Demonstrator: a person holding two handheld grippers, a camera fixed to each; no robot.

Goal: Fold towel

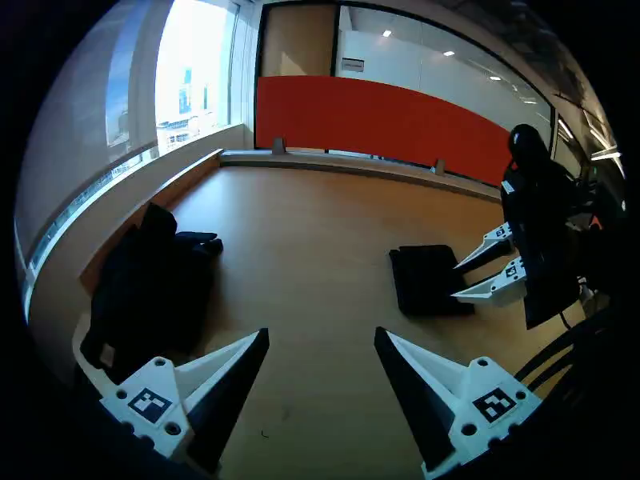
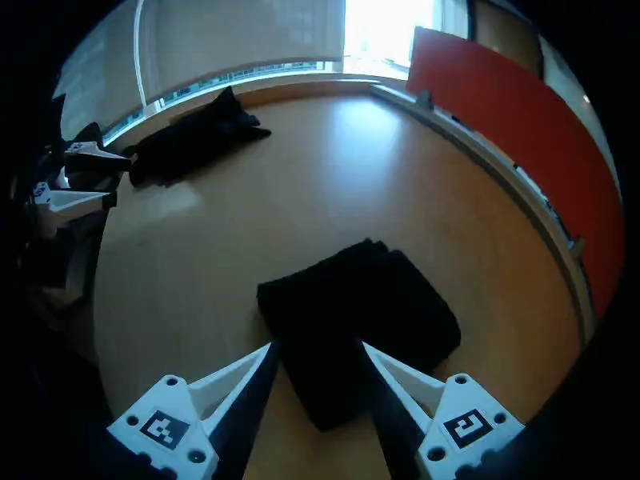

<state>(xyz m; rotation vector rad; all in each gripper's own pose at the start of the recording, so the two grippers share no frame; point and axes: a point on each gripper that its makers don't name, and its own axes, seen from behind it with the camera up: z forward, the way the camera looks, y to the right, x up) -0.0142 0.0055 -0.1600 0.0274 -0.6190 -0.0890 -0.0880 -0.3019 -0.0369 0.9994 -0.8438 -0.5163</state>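
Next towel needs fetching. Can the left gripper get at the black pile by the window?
Probably yes. The left gripper is open, and bare table lies between it and the black pile, which sits close ahead, off to one side.

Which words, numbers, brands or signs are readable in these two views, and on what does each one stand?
No text can be read.
Square markers on the left gripper and right gripper: patterns, no letters.
Small sign above the red panel: too blurred to read.
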